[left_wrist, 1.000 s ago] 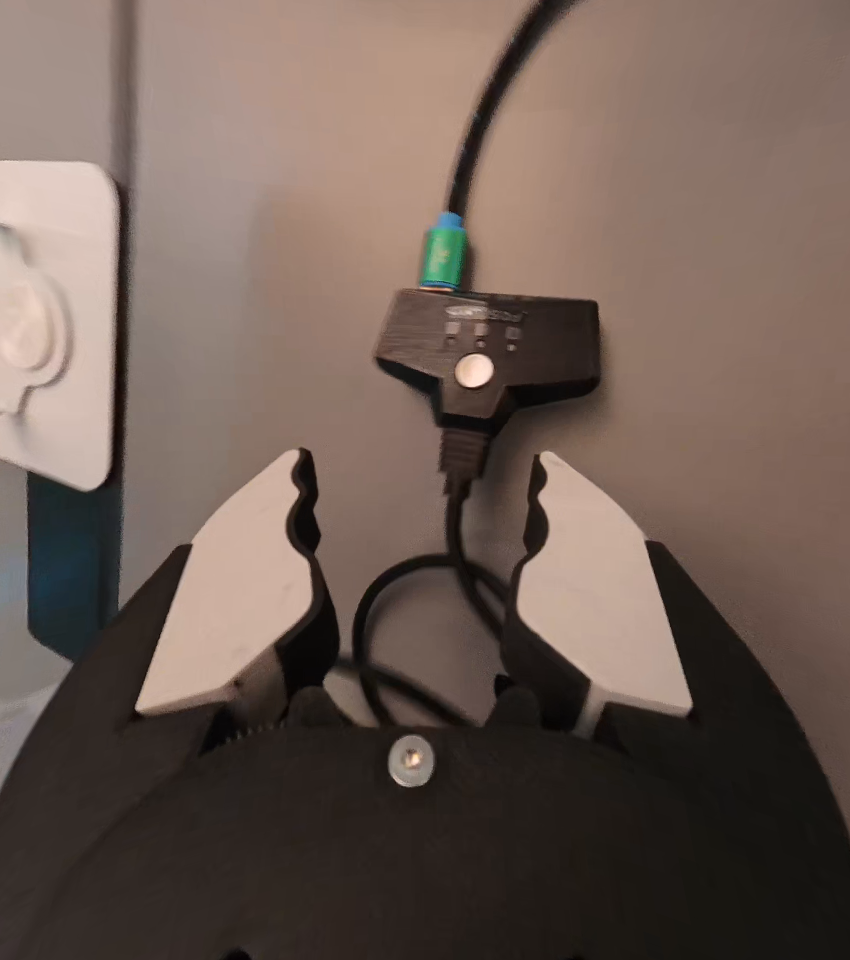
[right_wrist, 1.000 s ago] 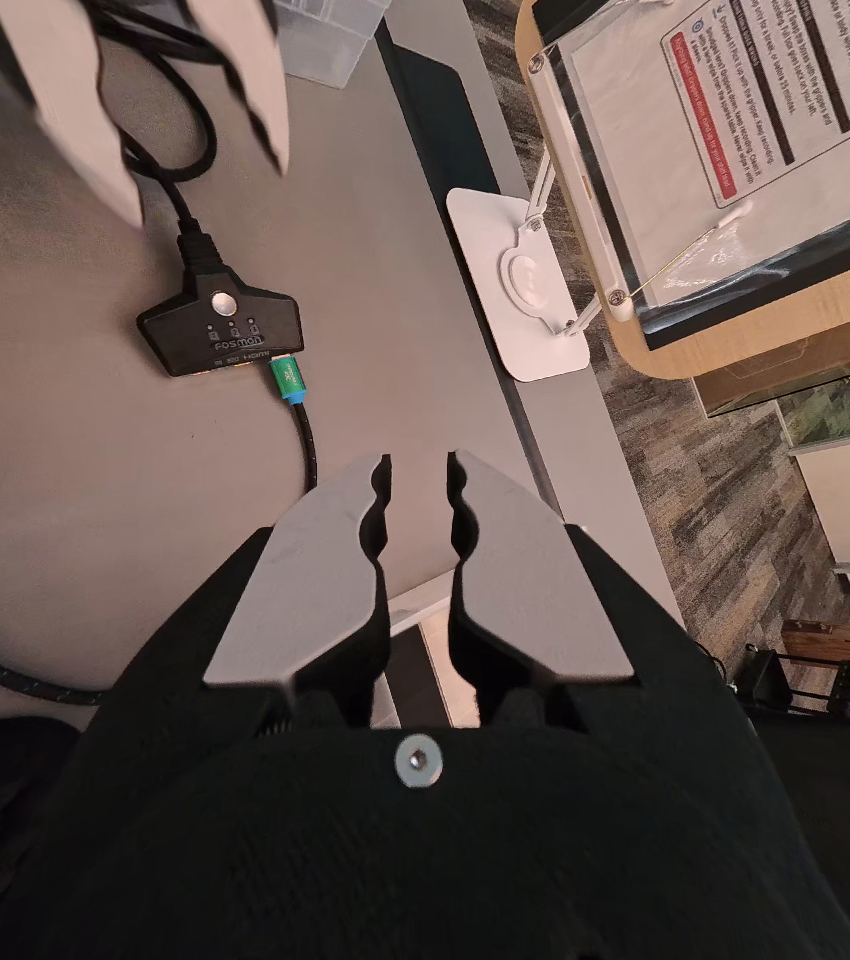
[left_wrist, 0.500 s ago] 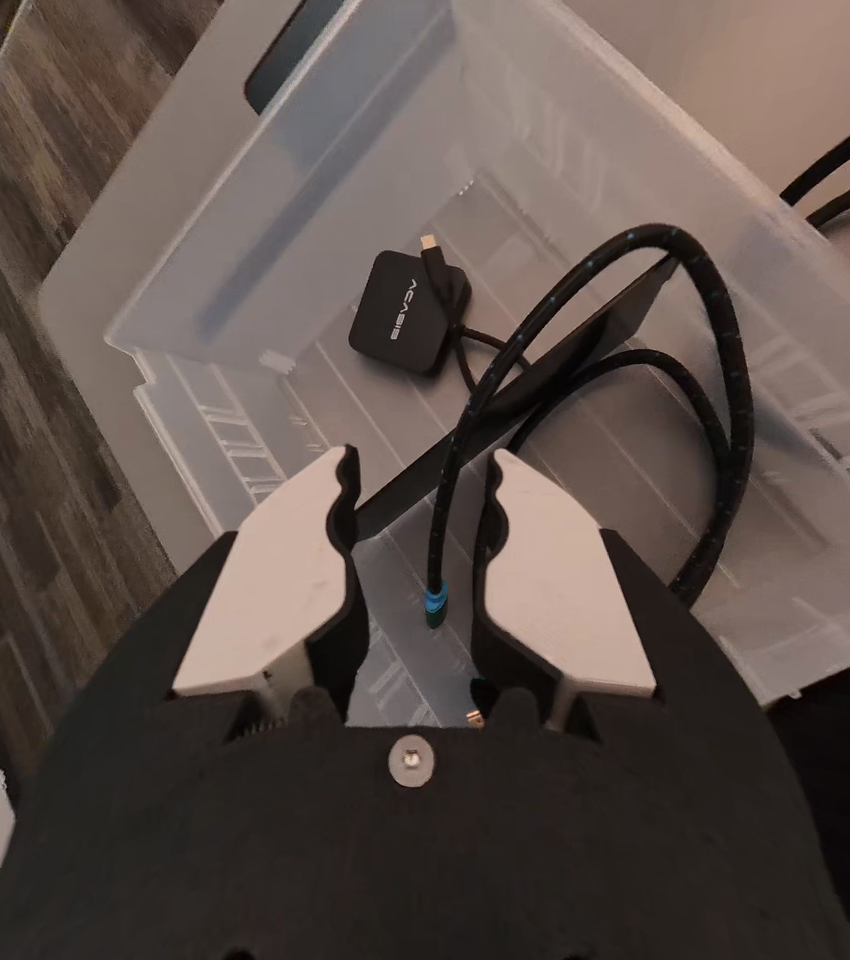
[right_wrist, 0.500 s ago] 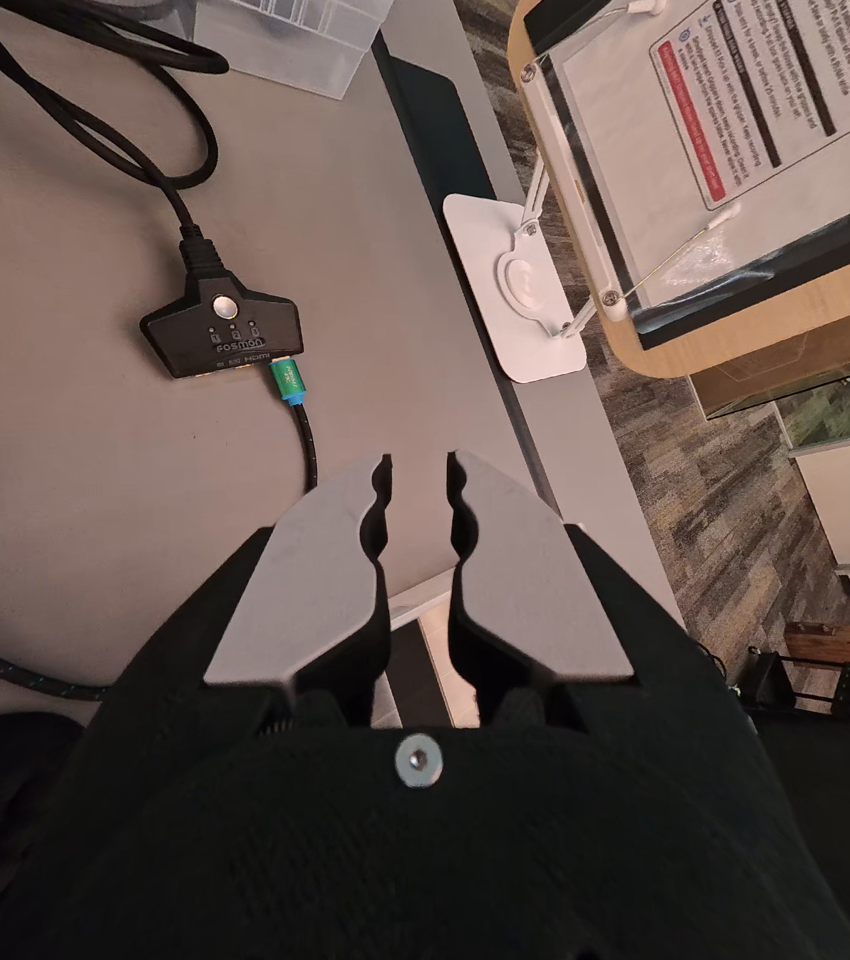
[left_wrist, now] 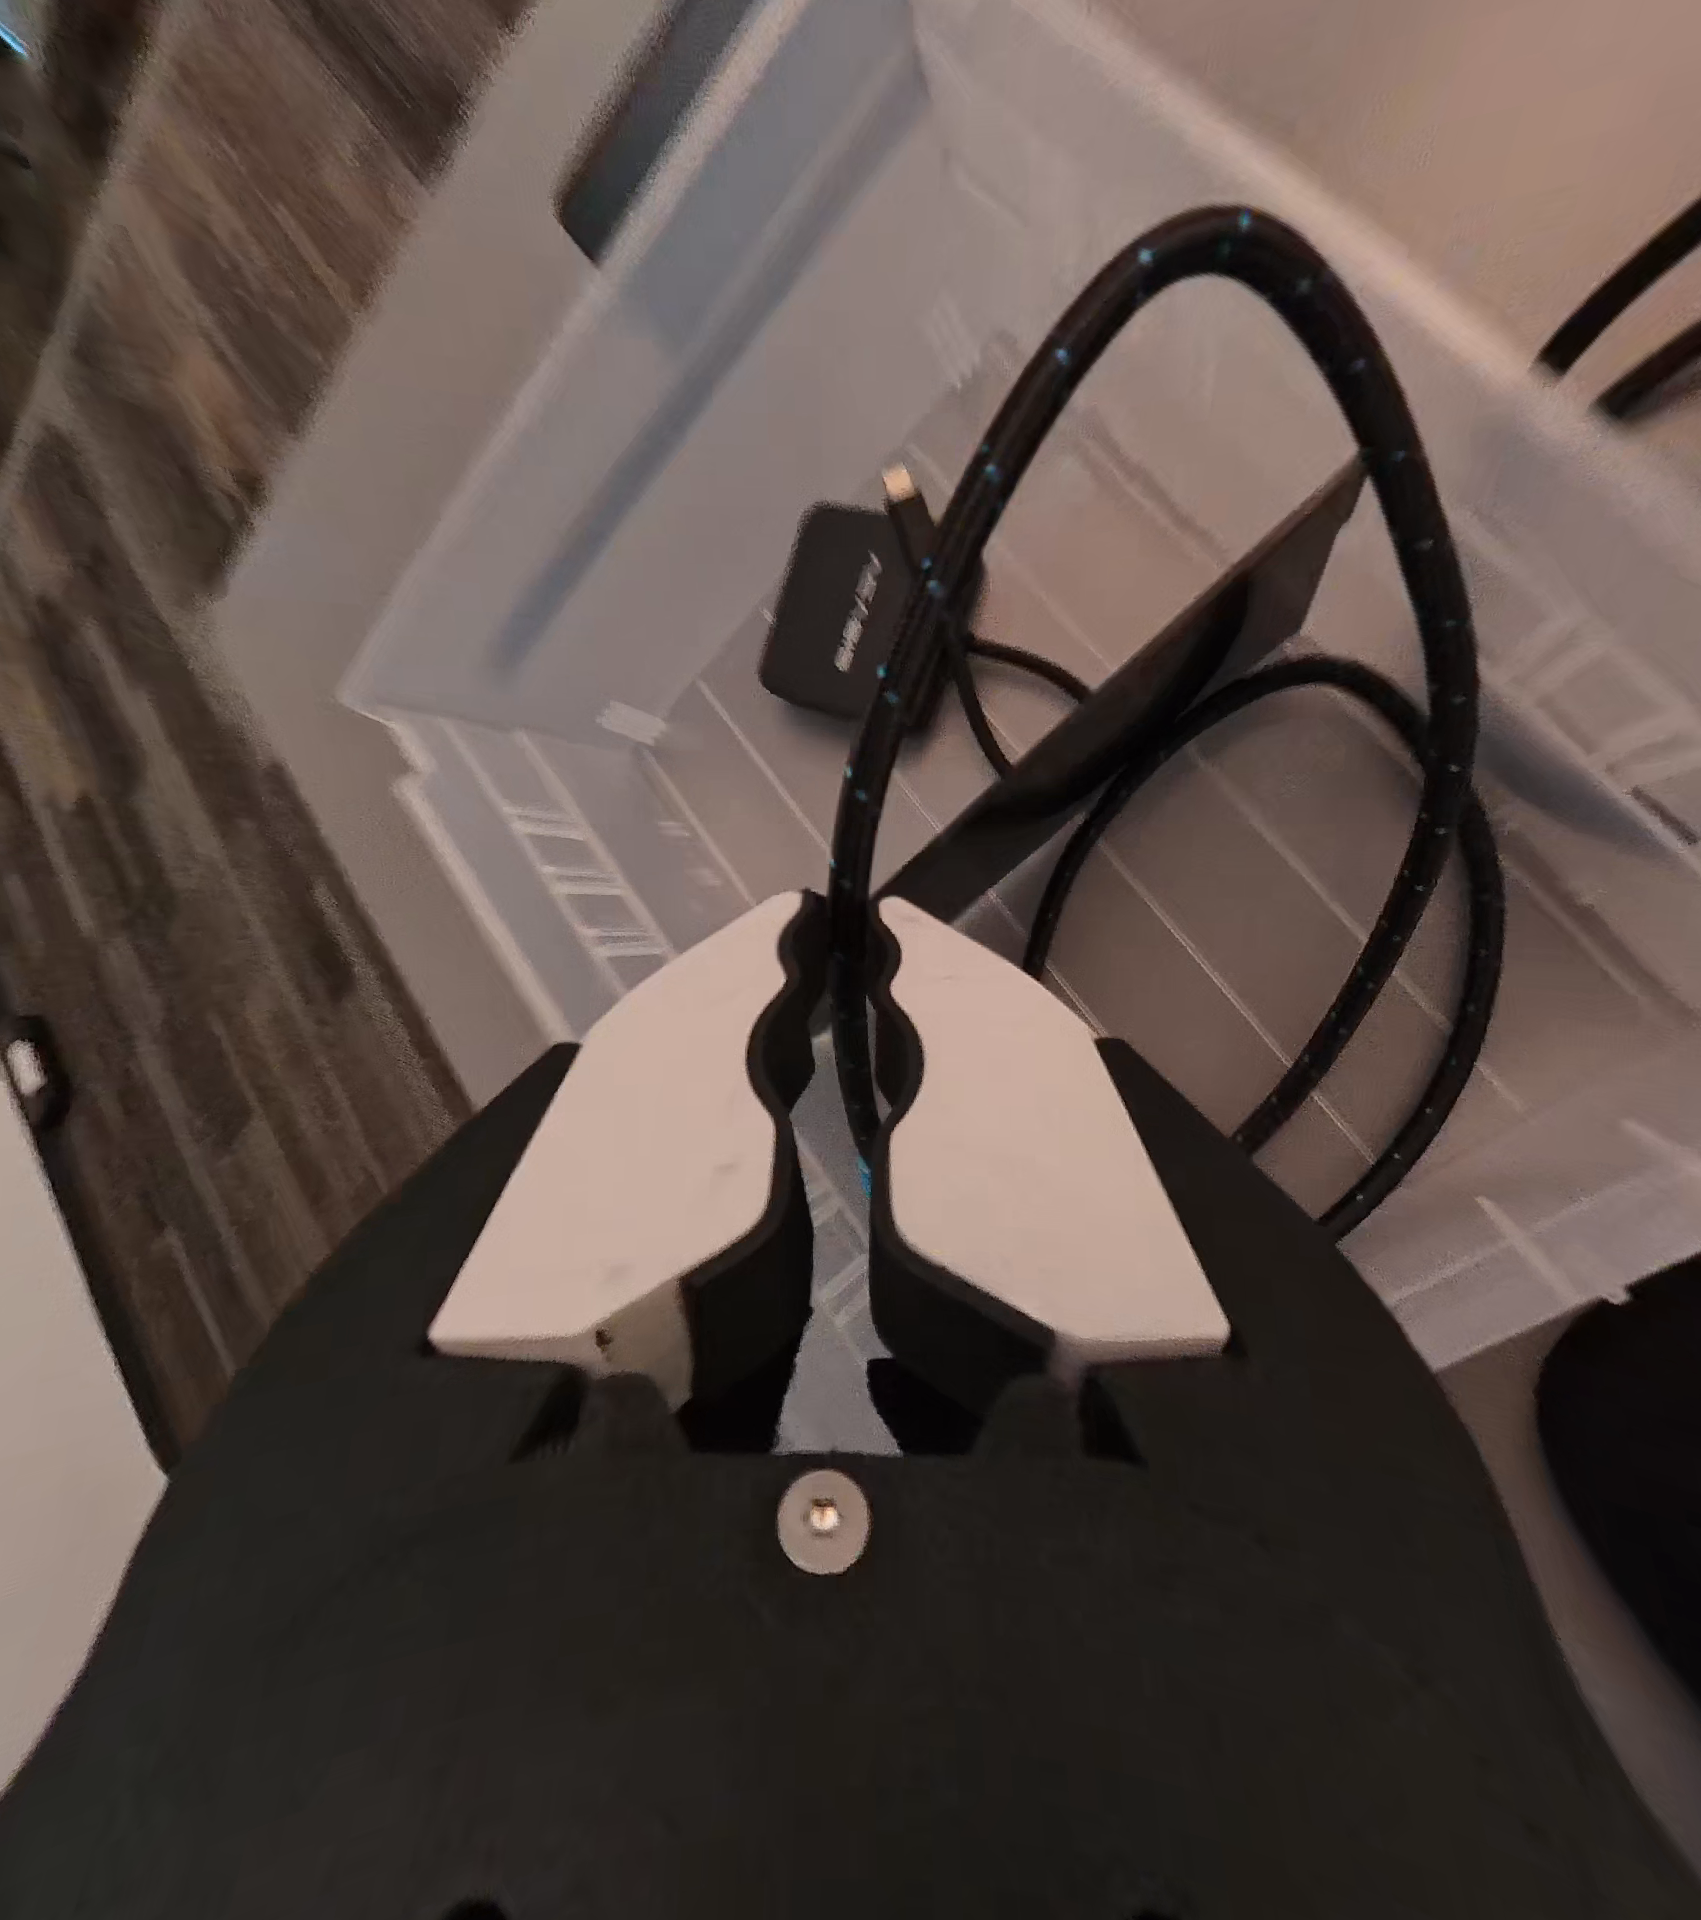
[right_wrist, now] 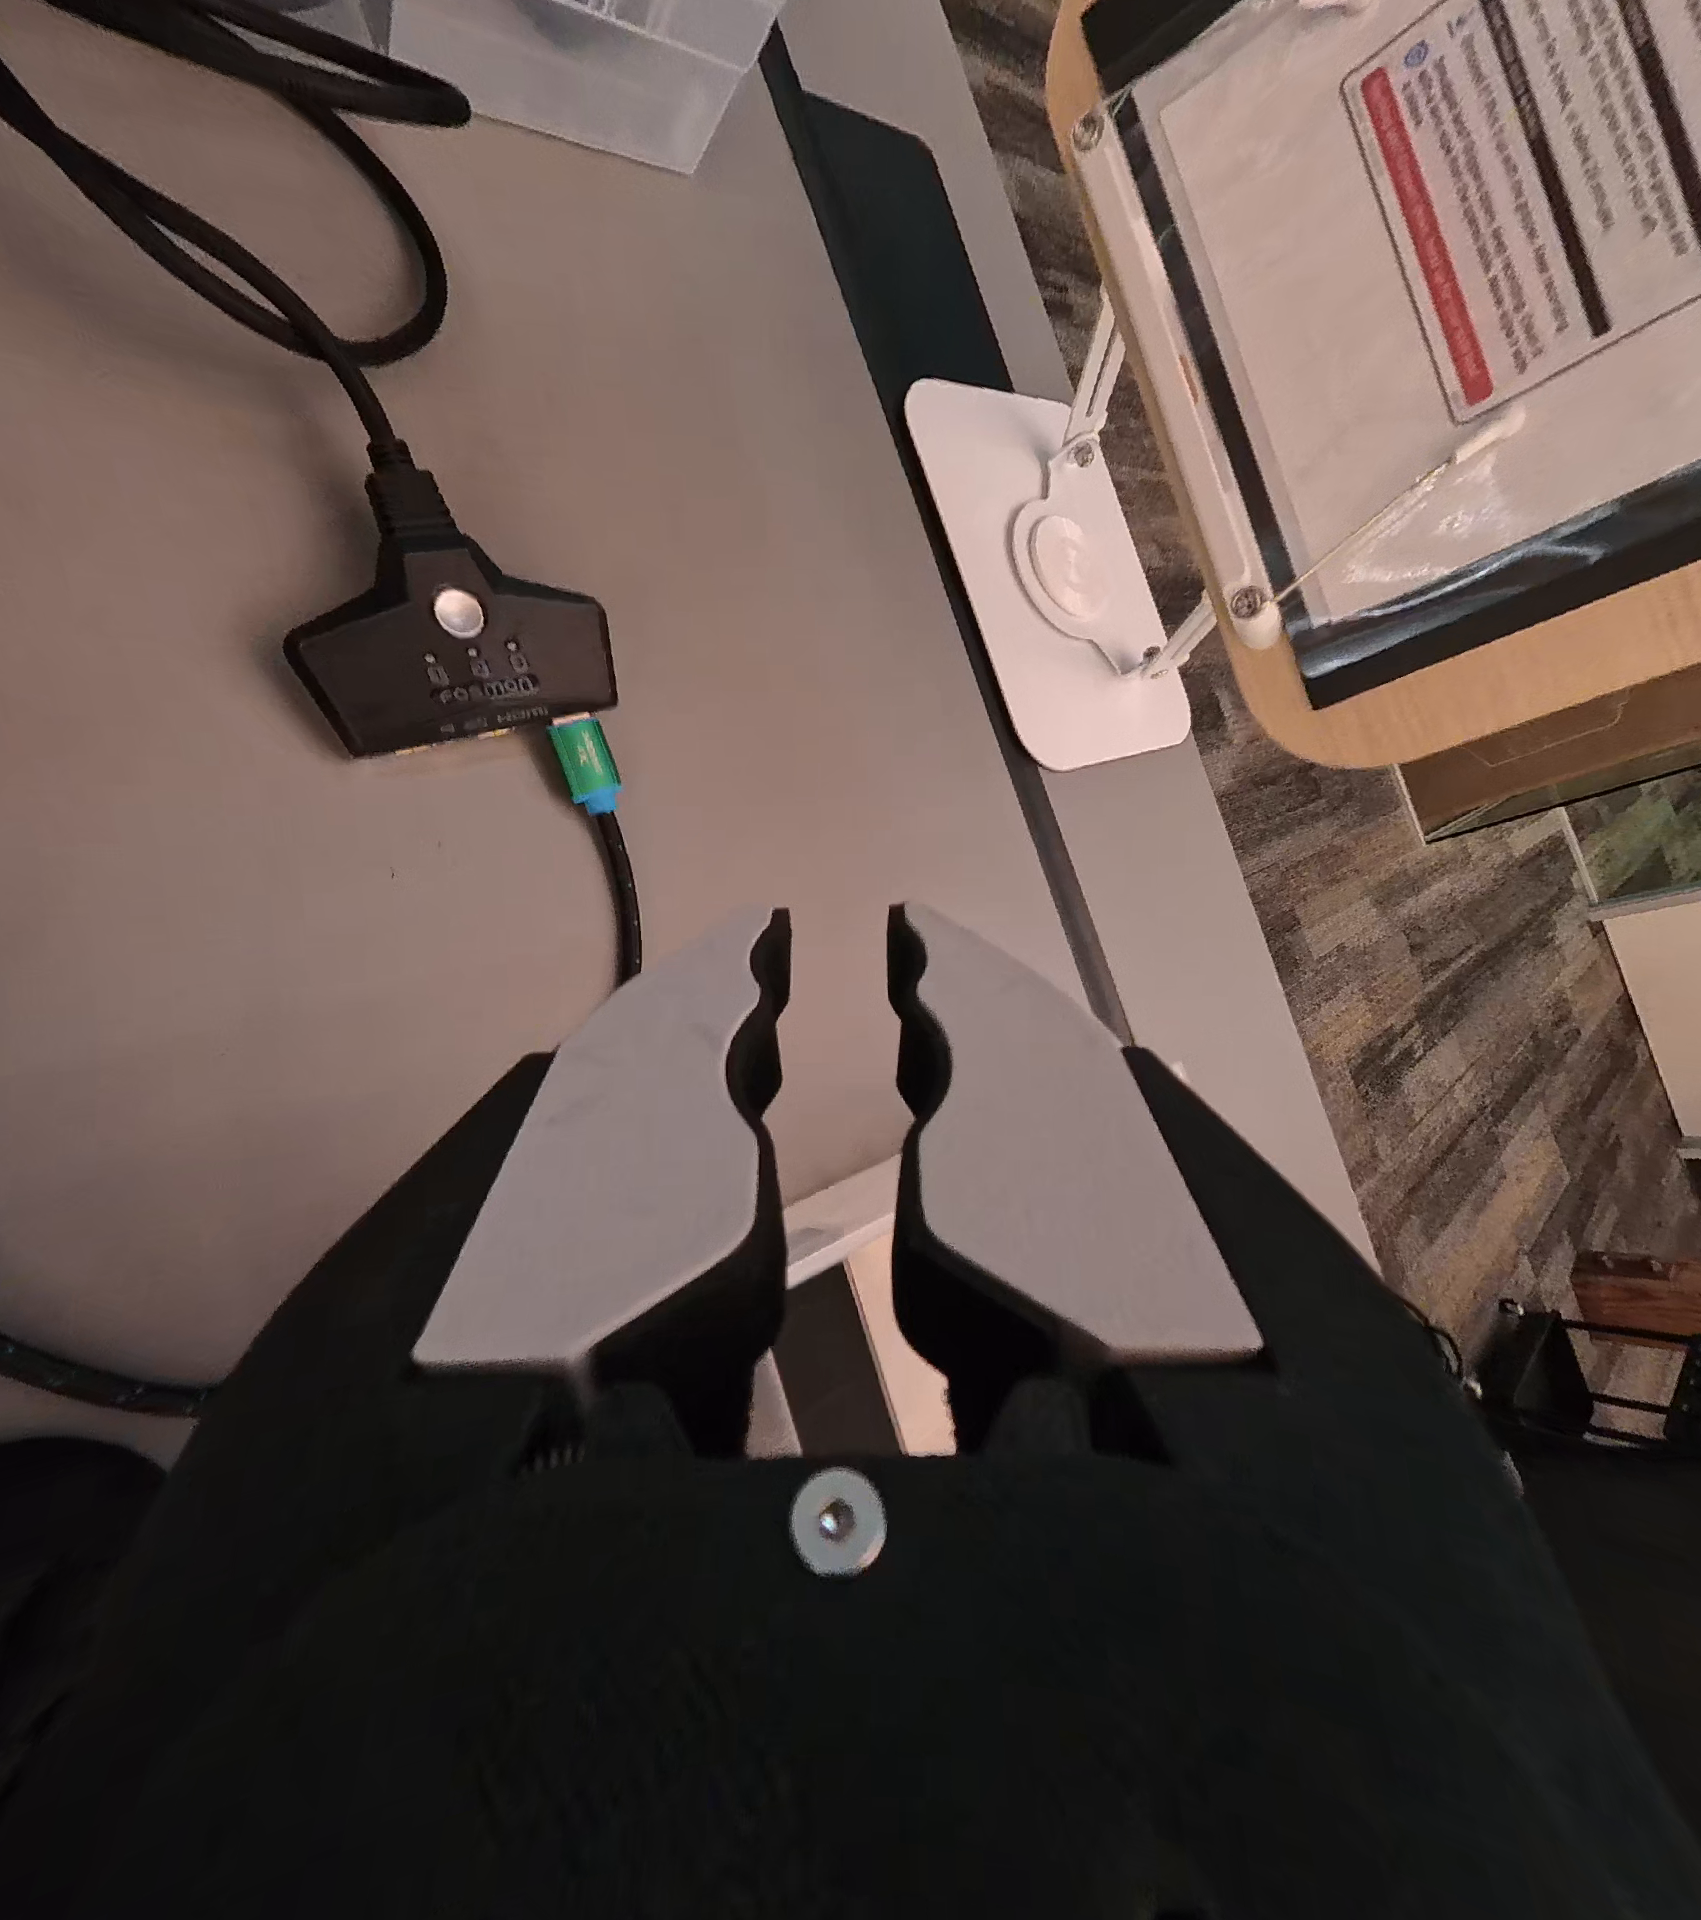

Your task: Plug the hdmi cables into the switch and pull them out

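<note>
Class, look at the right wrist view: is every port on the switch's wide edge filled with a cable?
No: only one green plug sits in the switch, at one end of that edge; the other ports show empty.

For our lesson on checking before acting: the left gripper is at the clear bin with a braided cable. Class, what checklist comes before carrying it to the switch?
1. Left gripper closed on braided cable: ok.
2. Grip near the plug: cannot tell, plug hidden between the fingers.
3. Cable loop free of the clear bin: not ok, it lies inside.
4. Switch has free ports: ok, only the green plug is inserted.
5. Right gripper free to steady the switch: ok, open and empty.
</note>
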{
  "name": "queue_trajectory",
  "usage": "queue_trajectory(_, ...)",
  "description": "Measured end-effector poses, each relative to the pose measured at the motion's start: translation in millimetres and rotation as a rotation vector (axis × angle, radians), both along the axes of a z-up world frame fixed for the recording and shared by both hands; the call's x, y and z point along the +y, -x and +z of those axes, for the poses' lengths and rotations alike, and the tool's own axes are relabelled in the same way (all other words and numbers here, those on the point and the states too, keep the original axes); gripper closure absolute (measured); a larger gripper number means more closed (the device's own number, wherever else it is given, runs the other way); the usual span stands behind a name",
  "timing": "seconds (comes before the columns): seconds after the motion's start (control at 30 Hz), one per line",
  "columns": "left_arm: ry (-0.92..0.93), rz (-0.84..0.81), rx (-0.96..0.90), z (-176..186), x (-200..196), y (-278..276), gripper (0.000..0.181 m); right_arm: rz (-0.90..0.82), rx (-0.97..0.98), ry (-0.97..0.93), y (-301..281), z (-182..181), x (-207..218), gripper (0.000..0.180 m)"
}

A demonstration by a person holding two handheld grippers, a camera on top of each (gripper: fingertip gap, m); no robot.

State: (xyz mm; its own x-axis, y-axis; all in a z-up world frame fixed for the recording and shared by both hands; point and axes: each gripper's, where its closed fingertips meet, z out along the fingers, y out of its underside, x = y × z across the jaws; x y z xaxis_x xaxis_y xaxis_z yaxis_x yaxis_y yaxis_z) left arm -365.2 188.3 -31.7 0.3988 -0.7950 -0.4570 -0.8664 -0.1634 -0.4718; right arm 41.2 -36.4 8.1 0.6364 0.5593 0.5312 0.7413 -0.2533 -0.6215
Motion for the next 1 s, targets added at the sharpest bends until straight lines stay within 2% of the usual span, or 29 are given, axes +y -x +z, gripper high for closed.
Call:
queue_trajectory(0.03, -0.059, 0.002, -0.028, 19, -4, -1, 0.175, 0.009, 0.008, -0.01, 4, 3, 1, 0.162)
queue_trajectory(0.13, -0.269, -0.006, -0.14, 84, -23, -10, 0.175, 0.07, 0.065, -0.06, 28, 18, 1, 0.162)
queue_trajectory(0.23, -0.452, -0.042, -0.313, 146, -54, -32, 0.175, 0.202, 0.197, -0.107, 75, 42, -6, 0.162)
queue_trajectory(0.3, -0.526, -0.077, -0.435, 177, -77, -52, 0.175, 0.316, 0.292, -0.123, 115, 61, -19, 0.163)
queue_trajectory(0.37, -0.552, -0.103, -0.504, 193, -97, -73, 0.175, 0.45, 0.383, -0.11, 162, 78, -42, 0.164)
queue_trajectory(0.47, -0.553, -0.123, -0.507, 194, -120, -106, 0.175, 0.579, 0.532, -0.112, 227, 99, -71, 0.164)
queue_trajectory(0.5, -0.545, -0.131, -0.506, 192, -126, -118, 0.175, 0.564, 0.577, -0.109, 243, 100, -72, 0.165)
queue_trajectory(0.6, -0.504, -0.17, -0.541, 184, -143, -150, 0.175, 0.374, 0.675, -0.197, 259, 100, -46, 0.164)
queue_trajectory(0.77, -0.346, -0.306, -0.624, 165, -175, -200, 0.175, 0.126, 0.749, -0.295, 238, 78, 7, 0.162)
queue_trajectory(1.0, -0.322, -0.386, -0.592, 147, -198, -235, 0.175, -0.005, 0.76, -0.29, 204, 61, 40, 0.15)
